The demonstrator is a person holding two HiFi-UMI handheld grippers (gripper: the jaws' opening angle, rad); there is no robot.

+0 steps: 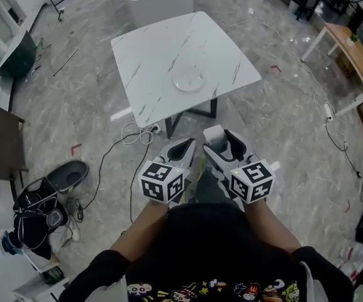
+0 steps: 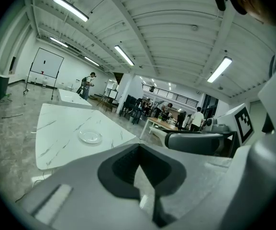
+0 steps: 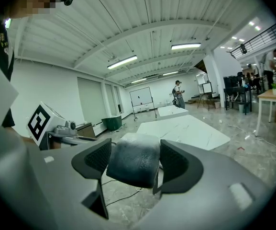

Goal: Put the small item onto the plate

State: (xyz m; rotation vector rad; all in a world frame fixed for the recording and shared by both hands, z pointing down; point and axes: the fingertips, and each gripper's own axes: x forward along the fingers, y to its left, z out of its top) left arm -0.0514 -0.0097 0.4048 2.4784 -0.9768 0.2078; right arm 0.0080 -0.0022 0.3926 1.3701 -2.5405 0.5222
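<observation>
Small item [image 3: 133, 163], a pale, rounded block with a greyish, slightly dimpled face, sits clamped between the two dark pads of the right gripper [image 3: 134, 169]; the jaws are part-way apart, held so by the block, which fills the gap and touches both pads. The left gripper [image 2: 140, 171] has its jaws brought together with nothing between them. In the head view the small item shows only as a whitish lump at the tip of the right gripper [image 1: 222, 145], with the left gripper [image 1: 182, 151] just beside it, both held close to the person's body over the grey floor [image 1: 282, 124], short of the near edge of the white marble-patterned table [image 1: 156, 49]. The plate [image 1: 188, 80], clear and round, lies on that table toward its near side, well apart from the held block and ahead of both grippers. The left gripper view shows the plate [image 2: 90, 136] plainly on the tabletop [image 2: 56, 128], and the right gripper's marker cube [image 2: 243, 121] at the right. The right gripper view shows the table [image 3: 185, 128] beyond the block, but there the plate cannot be made out.
</observation>
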